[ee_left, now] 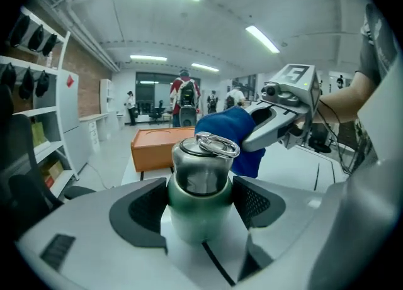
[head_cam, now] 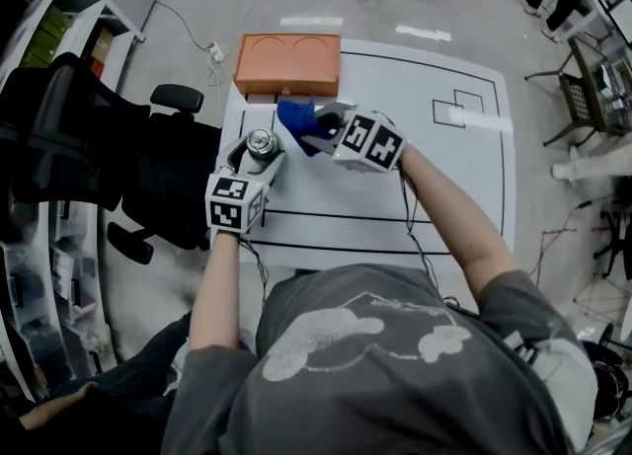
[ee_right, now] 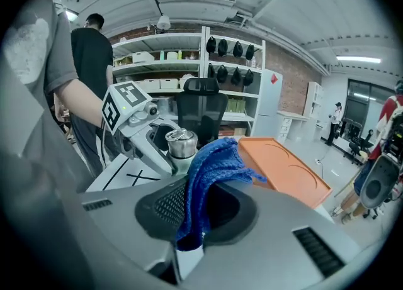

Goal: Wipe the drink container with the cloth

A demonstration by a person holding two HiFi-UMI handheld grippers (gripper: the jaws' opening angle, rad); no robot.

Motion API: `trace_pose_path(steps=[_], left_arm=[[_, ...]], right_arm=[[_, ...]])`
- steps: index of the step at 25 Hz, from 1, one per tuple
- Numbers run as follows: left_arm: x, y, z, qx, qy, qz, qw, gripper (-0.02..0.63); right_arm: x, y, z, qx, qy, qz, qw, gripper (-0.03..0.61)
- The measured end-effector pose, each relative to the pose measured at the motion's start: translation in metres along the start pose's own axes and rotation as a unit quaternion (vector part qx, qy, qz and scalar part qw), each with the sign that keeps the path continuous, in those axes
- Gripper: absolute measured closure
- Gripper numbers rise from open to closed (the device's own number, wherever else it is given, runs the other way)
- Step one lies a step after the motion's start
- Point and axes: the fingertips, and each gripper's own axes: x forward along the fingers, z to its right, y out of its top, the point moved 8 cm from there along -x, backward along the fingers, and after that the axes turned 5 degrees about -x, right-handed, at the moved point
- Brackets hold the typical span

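Observation:
The drink container is a green metal flask with a steel neck and a ring on its lid. My left gripper is shut on its body, holding it tilted above the white table. From above, the flask shows at the left, the left gripper around it. My right gripper is shut on a folded blue cloth. In the right gripper view the cloth sticks out between the jaws, just right of the flask and close to it; contact is unclear.
An orange tray lies at the table's far edge, just behind the cloth. A black office chair stands left of the table. Black lines mark the tabletop. Shelves line the wall and people stand far back in the room.

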Motion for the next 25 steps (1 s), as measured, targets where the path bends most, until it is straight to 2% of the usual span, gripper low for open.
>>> trace_pose_path(steps=[7, 11, 15, 19, 25], left_arm=[[-0.001, 0.003, -0.014, 0.056, -0.088, -0.015, 0.9944, 0.287], [-0.001, 0.004, -0.021, 0.098, -0.141, -0.023, 0.9849, 0.287], [0.001, 0.005, -0.027, 0.128, -0.187, -0.036, 0.9734, 0.287], [0.001, 0.006, -0.03, 0.145, -0.214, -0.043, 0.9651, 0.287], [0.001, 0.006, -0.033, 0.142, -0.226, -0.031, 0.9633, 0.287]], right_arm=[[0.022, 0.022, 0.012, -0.021, 0.038, 0.008, 0.999, 0.537], [0.031, 0.034, 0.015, -0.031, 0.081, 0.021, 0.996, 0.537], [0.045, 0.04, 0.015, -0.051, 0.114, 0.007, 0.992, 0.537], [0.056, 0.041, 0.018, -0.067, 0.118, -0.015, 0.991, 0.538], [0.071, 0.031, 0.027, -0.055, 0.122, -0.039, 0.99, 0.538]])
